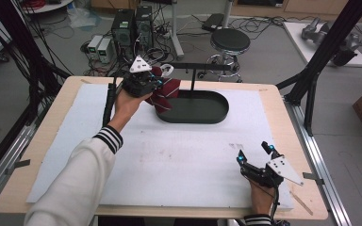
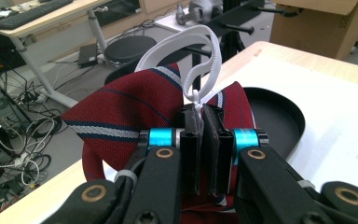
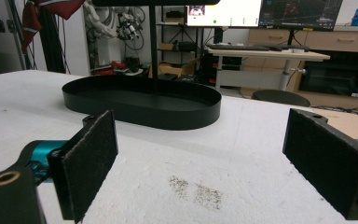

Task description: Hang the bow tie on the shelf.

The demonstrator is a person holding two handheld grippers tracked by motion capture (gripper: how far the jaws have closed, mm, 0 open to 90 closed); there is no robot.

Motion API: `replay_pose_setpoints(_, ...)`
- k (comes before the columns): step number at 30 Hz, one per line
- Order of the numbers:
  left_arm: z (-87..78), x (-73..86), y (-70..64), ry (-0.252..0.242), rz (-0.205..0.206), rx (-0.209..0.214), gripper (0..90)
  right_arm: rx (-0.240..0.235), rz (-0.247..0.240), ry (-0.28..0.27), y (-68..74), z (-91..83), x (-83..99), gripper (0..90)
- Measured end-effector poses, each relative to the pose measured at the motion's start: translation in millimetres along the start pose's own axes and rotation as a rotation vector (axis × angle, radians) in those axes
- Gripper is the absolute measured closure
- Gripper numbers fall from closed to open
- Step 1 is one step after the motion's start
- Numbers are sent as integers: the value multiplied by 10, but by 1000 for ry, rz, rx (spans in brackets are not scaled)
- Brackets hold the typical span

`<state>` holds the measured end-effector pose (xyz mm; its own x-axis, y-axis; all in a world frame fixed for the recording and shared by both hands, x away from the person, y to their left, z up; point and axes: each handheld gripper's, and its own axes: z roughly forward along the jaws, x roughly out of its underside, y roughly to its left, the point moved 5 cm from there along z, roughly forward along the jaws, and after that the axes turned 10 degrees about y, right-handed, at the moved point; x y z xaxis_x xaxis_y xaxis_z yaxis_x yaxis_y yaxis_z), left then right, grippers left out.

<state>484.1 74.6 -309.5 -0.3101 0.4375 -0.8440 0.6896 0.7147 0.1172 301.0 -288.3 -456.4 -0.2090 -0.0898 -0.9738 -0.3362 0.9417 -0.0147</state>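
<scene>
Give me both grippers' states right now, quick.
Left gripper: shut on the white loop of the red striped tie.
Right gripper: open, holding nothing.

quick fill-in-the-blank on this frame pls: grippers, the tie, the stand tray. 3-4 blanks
1. The left gripper is shut on the white ____ of the striped tie.
2. The jaws of the right gripper stand ____, with nothing between them.
3. The oval tray at the foot of the stand is ____ in colour.
4. The tie's main colour is dark ____.

Missing words: loop; open; black; red
</scene>
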Motion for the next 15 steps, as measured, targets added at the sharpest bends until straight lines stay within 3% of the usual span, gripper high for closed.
replay_pose_setpoints(15, 229, 4, 87, 13, -24, -34, 852, -2, 5, 1, -5, -2, 1, 92)
